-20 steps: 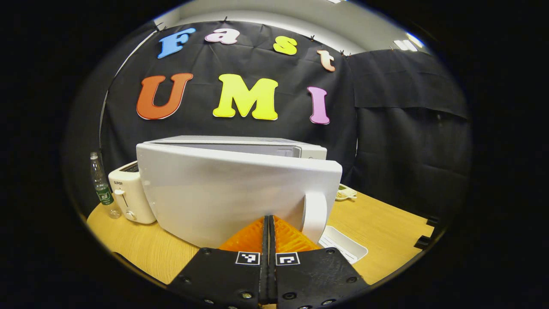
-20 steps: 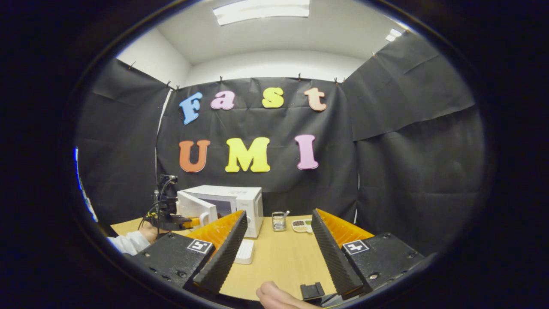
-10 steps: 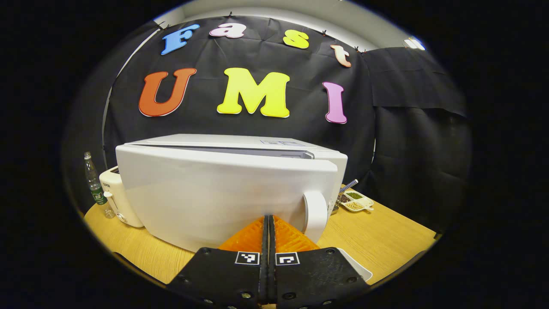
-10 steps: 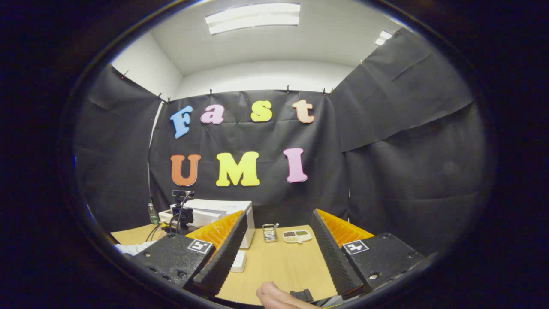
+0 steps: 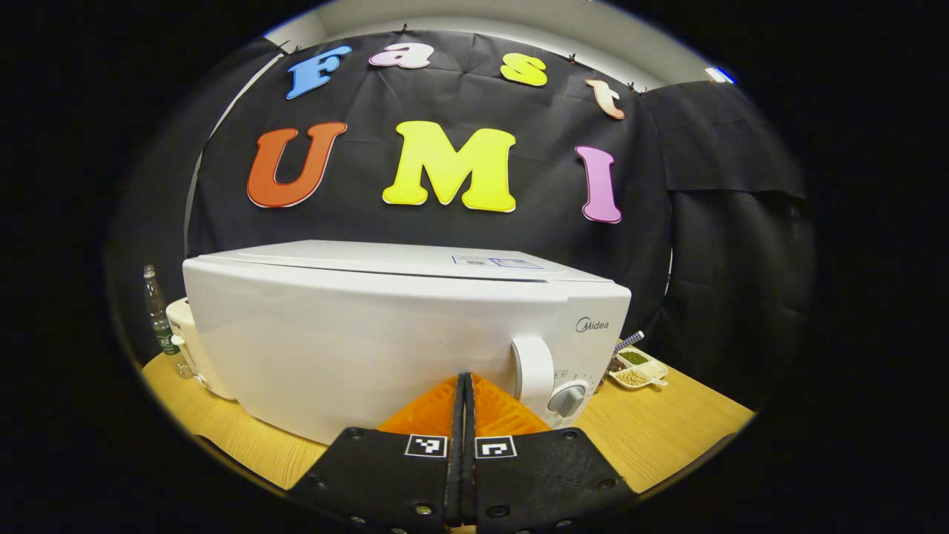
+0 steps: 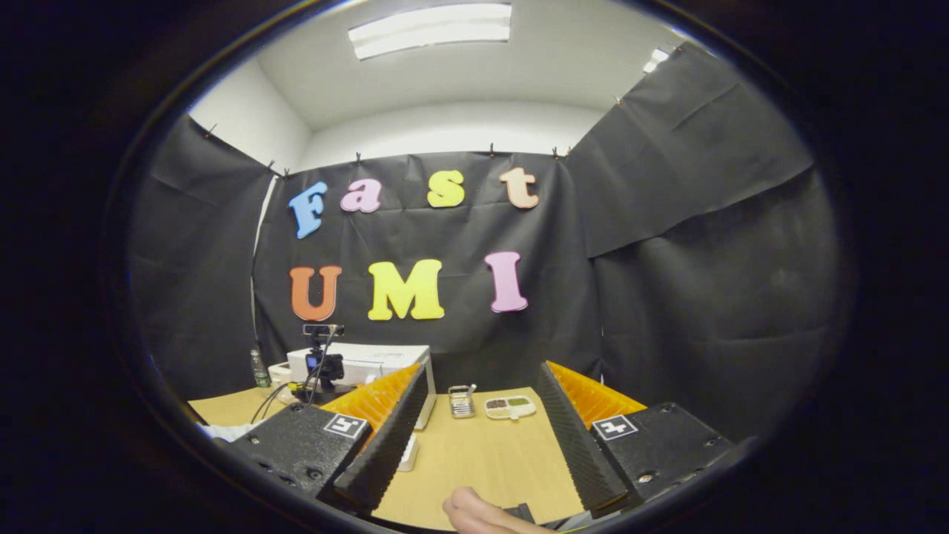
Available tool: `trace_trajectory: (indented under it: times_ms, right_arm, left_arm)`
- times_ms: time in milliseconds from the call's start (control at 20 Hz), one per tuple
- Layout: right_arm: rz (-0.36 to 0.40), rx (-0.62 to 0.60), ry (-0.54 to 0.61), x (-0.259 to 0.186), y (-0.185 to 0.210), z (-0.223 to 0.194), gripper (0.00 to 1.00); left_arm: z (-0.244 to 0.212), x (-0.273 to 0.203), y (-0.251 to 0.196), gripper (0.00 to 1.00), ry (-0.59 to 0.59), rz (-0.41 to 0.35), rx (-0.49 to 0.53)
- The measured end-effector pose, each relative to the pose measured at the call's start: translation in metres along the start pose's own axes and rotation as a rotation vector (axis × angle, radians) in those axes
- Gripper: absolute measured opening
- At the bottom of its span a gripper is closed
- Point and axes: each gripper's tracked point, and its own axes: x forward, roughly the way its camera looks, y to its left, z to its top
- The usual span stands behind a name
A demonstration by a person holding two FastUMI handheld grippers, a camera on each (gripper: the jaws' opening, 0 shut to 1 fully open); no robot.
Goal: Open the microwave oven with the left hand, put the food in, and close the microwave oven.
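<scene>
Black cloth backs a wooden bench (image 5: 667,423) on which the microwave (image 5: 385,334) stands, its door (image 5: 348,348) seen flush or nearly flush with the body. The left tool (image 5: 465,389) is pressed together on nothing, its tips at or just short of the door's lower front, just left of the handle (image 5: 532,368). The door is judged stiff, smooth and light on its hinge; hold is best taken at the handle, while the body is likely heavy enough not to slide. The right tool (image 6: 478,415) is spread wide, well apart from the microwave (image 6: 371,363)
</scene>
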Motion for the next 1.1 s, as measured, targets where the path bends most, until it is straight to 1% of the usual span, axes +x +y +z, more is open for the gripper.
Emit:
trace_trajectory:
  times_ms: [50, 100, 150, 200, 250, 300, 450, 550, 650, 750, 800, 850, 900, 950, 1000, 1050, 1100]
  right_arm:
    - [-0.011, -0.001, 0.009, 0.004, -0.003, -0.004, 0.95]
    - [-0.018, 0.001, 0.020, 0.007, -0.004, -0.009, 0.95]
    - [-0.018, 0.003, 0.029, 0.008, -0.002, -0.012, 1.00]
    - [-0.015, 0.003, 0.036, 0.008, 0.000, -0.014, 0.95]
    - [-0.011, 0.003, 0.040, 0.009, 0.001, -0.016, 0.95]
    - [-0.010, 0.002, 0.041, 0.009, 0.003, -0.016, 0.95]
    - [-0.006, -0.006, 0.043, 0.007, 0.008, -0.017, 0.95]
    - [0.000, -0.012, 0.040, 0.007, 0.012, -0.015, 0.95]
    - [-0.022, -0.014, 0.045, 0.011, 0.009, -0.016, 0.95]
    - [-0.024, -0.016, 0.056, 0.011, 0.012, -0.018, 0.95]
    - [-0.026, -0.014, 0.067, 0.013, 0.013, -0.020, 0.90]
    - [-0.025, -0.011, 0.079, 0.013, 0.014, -0.024, 0.95]
    - [-0.021, -0.011, 0.089, 0.013, 0.017, -0.025, 0.95]
    - [-0.016, -0.011, 0.097, 0.013, 0.020, -0.027, 0.90]
    - [-0.012, -0.009, 0.101, 0.012, 0.023, -0.026, 0.95]
    - [-0.011, -0.009, 0.101, 0.011, 0.024, -0.024, 0.95]
    - [-0.014, -0.015, 0.098, 0.010, 0.025, -0.022, 0.90]
  left_arm:
    - [0.000, 0.002, 0.002, 0.13, -0.007, 0.010, 0.013]
    - [-0.001, 0.011, 0.003, 0.00, -0.012, 0.016, 0.018]
    - [-0.011, 0.009, 0.002, 0.00, 0.040, 0.022, -0.011]
    - [0.001, 0.006, 0.002, 0.02, -0.009, 0.022, -0.027]
    - [-0.005, 0.009, 0.002, 0.01, 0.037, 0.020, -0.043]
    - [-0.002, 0.006, 0.002, 0.01, 0.018, 0.017, -0.046]
    - [-0.003, 0.007, 0.002, 0.01, 0.020, -0.003, -0.032]
    - [-0.005, 0.006, 0.001, 0.01, 0.035, -0.031, -0.035]
    - [-0.013, 0.000, 0.015, 0.01, 0.077, 0.011, -0.028]
    - [-0.011, -0.016, 0.013, 0.01, 0.098, 0.005, -0.036]
    - [-0.003, -0.026, 0.015, 0.01, 0.084, 0.007, -0.027]
    - [0.007, -0.038, 0.019, 0.01, 0.062, 0.019, -0.007]
    - [0.017, -0.049, 0.021, 0.01, 0.047, 0.023, 0.006]
    - [0.028, -0.062, 0.021, 0.01, 0.028, 0.025, 0.015]
    - [0.043, -0.076, 0.022, 0.01, 0.001, 0.028, 0.019]
    - [0.054, -0.089, 0.021, 0.01, -0.017, 0.031, 0.017]
    - [0.064, -0.101, 0.021, 0.01, -0.028, 0.035, 0.015]
